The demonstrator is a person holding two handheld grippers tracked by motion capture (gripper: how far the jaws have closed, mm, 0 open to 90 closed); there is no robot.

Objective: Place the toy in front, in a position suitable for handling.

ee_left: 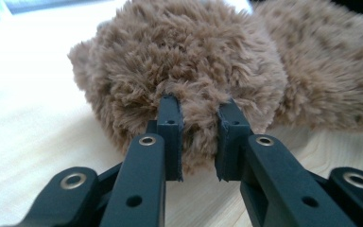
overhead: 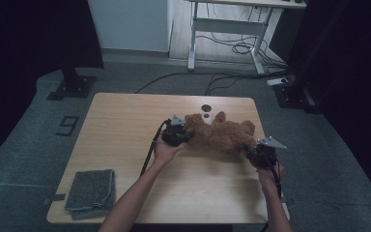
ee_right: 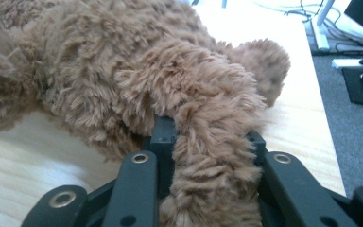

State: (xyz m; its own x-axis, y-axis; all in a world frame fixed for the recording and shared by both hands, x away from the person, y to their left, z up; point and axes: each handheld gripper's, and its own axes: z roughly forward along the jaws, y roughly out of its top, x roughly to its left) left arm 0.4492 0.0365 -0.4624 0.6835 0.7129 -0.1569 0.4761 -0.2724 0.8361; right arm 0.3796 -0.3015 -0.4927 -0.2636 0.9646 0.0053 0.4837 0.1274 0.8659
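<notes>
A brown, shaggy plush teddy bear (overhead: 222, 133) lies on its side just right of the middle of the high view, on a pale wooden rectangular table (overhead: 125, 121). The person's left gripper (overhead: 179, 131) meets the bear's left end, and the right gripper (overhead: 256, 151) meets its lower right end; a forearm rises to each from the bottom edge. From this height the jaws themselves are too small to read.

The left gripper view gives what the high view cannot: its two black jaws, rising from the bottom of the frame, stand close together with a tuft of the bear's (ee_left: 189, 71) fur pinched between their pads at centre frame. The bear fills the upper half, with bare tabletop (ee_left: 33, 118) to the left.

The right gripper view shows its jaws clamped on a rounded furry limb of the bear (ee_right: 208, 142) that runs down the middle of the frame and bulges between them. The rest of the body spreads across the upper left, and the table edge (ee_right: 312, 109) and grey floor sit at the right.

The high view alone takes in a folded grey towel (overhead: 92, 191) at the table's lower left corner, well apart from the bear, and a white-legged desk (overhead: 232, 29) at the top of the frame.
</notes>
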